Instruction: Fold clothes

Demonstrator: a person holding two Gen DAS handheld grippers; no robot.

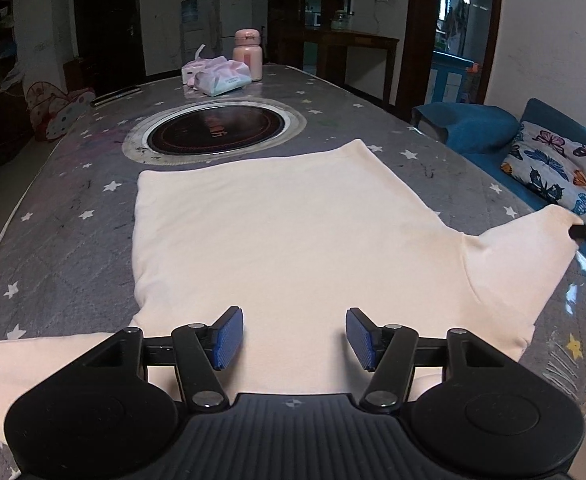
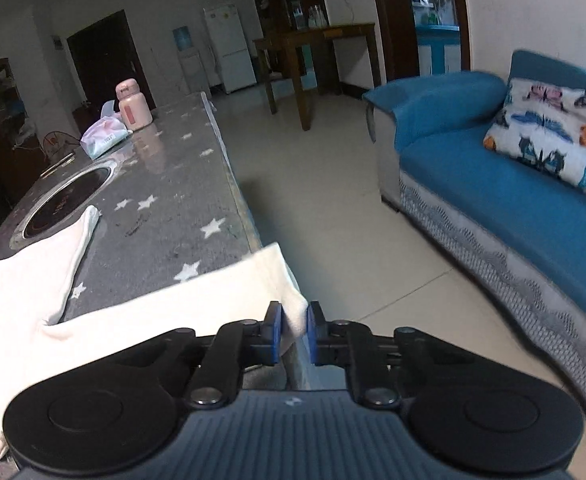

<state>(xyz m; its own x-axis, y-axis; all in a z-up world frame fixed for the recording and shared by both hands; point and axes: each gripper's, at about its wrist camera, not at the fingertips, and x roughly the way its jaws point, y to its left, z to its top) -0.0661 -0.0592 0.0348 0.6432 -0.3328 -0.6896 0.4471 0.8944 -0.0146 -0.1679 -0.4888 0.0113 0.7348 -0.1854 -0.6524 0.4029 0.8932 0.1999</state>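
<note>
Looking along my left gripper (image 1: 294, 338), I see its jaws standing apart with nothing between the blue pads (image 1: 228, 338), hovering just over the near part of the cream garment (image 1: 273, 232). That garment lies spread flat on the grey star-patterned tabletop (image 1: 61, 240), running straight ahead of the left jaws, with one sleeve trailing off to their left beneath the gripper body and the other sleeve (image 1: 533, 248) reaching out to their right. At the tip of that far sleeve a dark gripper end shows at the frame edge. Through the right wrist camera, my right gripper (image 2: 294, 330) has its jaws clenched on the sleeve's end (image 2: 293, 312), the cloth pinched between the two pads right at the tabletop's edge, with tiled floor (image 2: 333, 200) ahead of them. Left of these jaws the sleeve runs back to the garment body. Beyond the garment, ahead of the left jaws, sits a round black inset cooktop (image 1: 213, 130), and farther on a pack of wipes (image 1: 221, 78) beside a pink bottle (image 1: 248, 54). Right of the right jaws stands a blue sofa (image 2: 493, 184) with a butterfly cushion (image 2: 553, 132)
</note>
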